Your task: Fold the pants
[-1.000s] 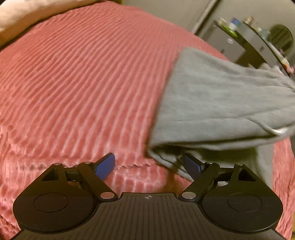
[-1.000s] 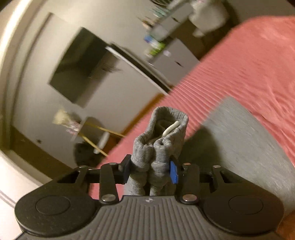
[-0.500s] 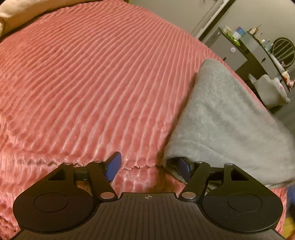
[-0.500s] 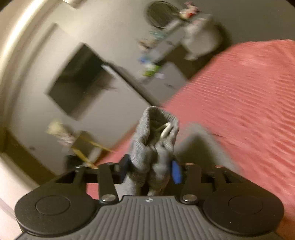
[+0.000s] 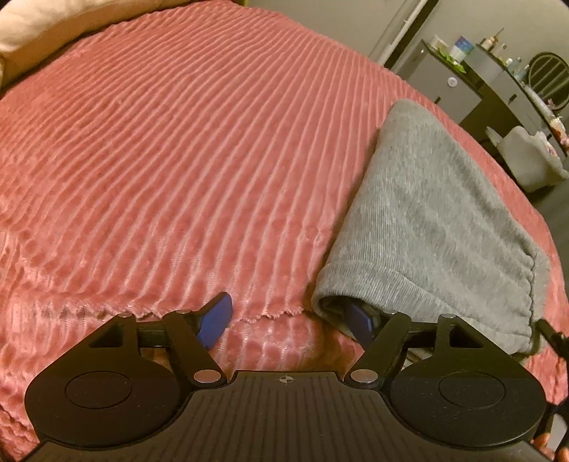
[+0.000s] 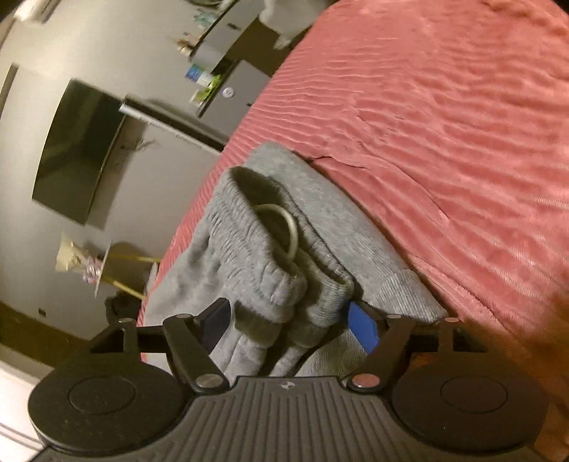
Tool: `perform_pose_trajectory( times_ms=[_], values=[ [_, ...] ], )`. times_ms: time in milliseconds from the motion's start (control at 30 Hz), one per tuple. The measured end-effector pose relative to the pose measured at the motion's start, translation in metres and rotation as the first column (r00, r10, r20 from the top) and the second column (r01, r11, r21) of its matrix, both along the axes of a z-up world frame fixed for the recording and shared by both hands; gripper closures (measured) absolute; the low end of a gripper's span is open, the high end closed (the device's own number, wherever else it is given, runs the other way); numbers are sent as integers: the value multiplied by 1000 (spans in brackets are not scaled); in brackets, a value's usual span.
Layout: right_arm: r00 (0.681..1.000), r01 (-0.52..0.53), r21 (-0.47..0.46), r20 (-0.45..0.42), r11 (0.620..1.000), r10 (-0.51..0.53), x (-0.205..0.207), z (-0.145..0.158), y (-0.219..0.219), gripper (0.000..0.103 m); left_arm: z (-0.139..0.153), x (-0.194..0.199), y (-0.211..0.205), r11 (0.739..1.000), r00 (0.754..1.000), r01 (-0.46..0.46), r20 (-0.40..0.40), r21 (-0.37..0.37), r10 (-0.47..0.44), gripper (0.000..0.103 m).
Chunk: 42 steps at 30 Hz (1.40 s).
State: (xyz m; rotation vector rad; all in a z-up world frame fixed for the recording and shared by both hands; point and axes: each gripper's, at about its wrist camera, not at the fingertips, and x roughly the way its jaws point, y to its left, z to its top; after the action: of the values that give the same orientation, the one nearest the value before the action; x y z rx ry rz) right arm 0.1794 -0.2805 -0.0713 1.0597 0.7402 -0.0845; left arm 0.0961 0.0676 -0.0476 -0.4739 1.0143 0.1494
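Grey sweatpants (image 5: pixel 437 220) lie folded on the pink ribbed bedspread (image 5: pixel 185 149), near its front right edge. My left gripper (image 5: pixel 288 316) is open; its right finger is tucked under the pants' near folded edge, its left finger (image 5: pixel 215 318) is over bare bedspread. In the right wrist view the gathered waistband (image 6: pixel 263 256) with a pale drawstring (image 6: pixel 284 227) lies between the fingers of my right gripper (image 6: pixel 290 320), whose jaws stand wide apart and no longer pinch the cloth.
A pale pillow (image 5: pixel 32 25) lies at the bed's far left. Beyond the bed stand a grey cabinet (image 5: pixel 448 85), a dark dresser with bottles (image 5: pixel 512 81), a wall-mounted TV (image 6: pixel 78 149) and a small side table (image 6: pixel 117 263).
My right gripper has lowered the waistband onto the folded pants and opened its jaws. The upper layer now lies flat. My left gripper has stayed open, one finger under the fold.
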Motion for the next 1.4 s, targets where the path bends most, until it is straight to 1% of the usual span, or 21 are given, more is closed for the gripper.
perform_pose_trajectory(
  times_ms=[100,133,167,200,233,267,367,400,467,500,567,600,700,867,1000,1067,1133,1233,1400],
  values=[
    [1000,11,42,8,999,-11,7,-8,1,26,-1,2,-2,1000,1000,7,-5,17,-7,26],
    [1000,11,43,12,999,-11,10,-8,3,28,-1,2,-3,1000,1000,10,-6,24,-10,26],
    [1000,6,24,28,1000,-6,11,-5,5,46,-1,2,-4,1000,1000,12,-6,27,-12,26],
    [998,-2,13,55,1000,2,9,-3,8,49,0,1,-4,999,1000,13,-7,29,-13,26],
    [997,-8,2,73,1000,8,9,-2,10,49,0,1,-4,999,1000,12,-7,30,-12,26],
    [998,-9,-1,69,1000,9,10,-2,10,49,0,1,-5,999,1000,12,-8,31,-11,25],
    [998,-25,38,50,999,23,14,-9,9,37,0,2,-8,999,1000,19,-12,47,-18,25],
    [998,-33,37,49,999,31,17,-9,10,33,0,2,-10,998,1000,23,-14,55,-22,25],
    [998,-49,-8,32,999,49,23,-5,17,32,0,3,-11,998,1000,26,-16,61,-25,25],
    [998,-57,-45,12,997,58,26,-1,22,34,0,3,-11,998,1000,26,-17,62,-25,25],
    [998,-69,-125,-19,990,67,31,8,31,47,1,3,-11,998,1000,24,-18,64,-23,25],
    [997,-73,-147,-20,986,71,29,12,33,49,1,2,-11,998,1000,23,-19,64,-22,25],
    [996,-72,-193,32,979,80,24,34,40,54,1,2,-12,997,1000,23,-21,67,-21,25],
    [990,-53,-220,117,974,80,14,69,42,55,-1,3,-10,997,999,23,-25,69,-22,25],
    [981,-44,-226,173,973,85,4,88,37,55,-1,3,-8,998,1000,16,-27,68,-14,25],
    [977,-41,-248,192,968,91,0,96,36,55,-1,3,-8,998,1000,13,-26,66,-11,25],
    [975,-38,-270,201,962,95,-5,99,36,55,0,2,-8,998,1000,11,-25,61,-10,25],
    [977,-37,-279,191,960,93,-8,98,34,55,0,2,-6,998,1000,8,-23,55,-7,25],
    [985,-56,-283,142,958,99,-12,81,24,54,1,1,-5,999,1000,3,-21,48,-2,25]
  ],
)
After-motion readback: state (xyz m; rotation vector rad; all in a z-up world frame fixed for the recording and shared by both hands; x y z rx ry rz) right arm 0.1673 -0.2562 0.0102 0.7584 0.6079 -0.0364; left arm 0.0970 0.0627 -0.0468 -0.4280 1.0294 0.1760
